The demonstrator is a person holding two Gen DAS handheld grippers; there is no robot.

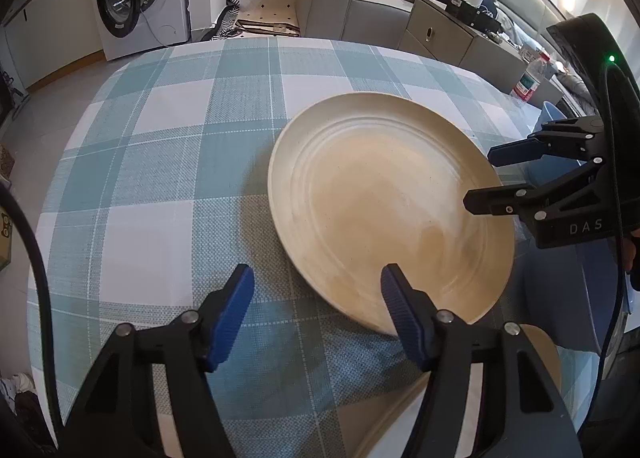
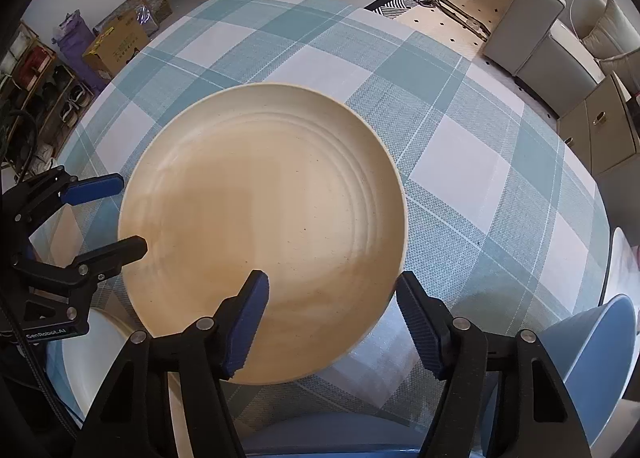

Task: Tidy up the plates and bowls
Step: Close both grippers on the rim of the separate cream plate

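The tabletop (image 1: 168, 161), under a teal-and-white checked cloth, carries a cream plate (image 1: 384, 209). The left tool (image 1: 316, 314) straddles the plate's near-left rim, jaws spread, one pad over the plate, one over cloth. The right tool (image 2: 332, 322) likewise straddles the opposite rim, jaws spread. Neither pinches it.
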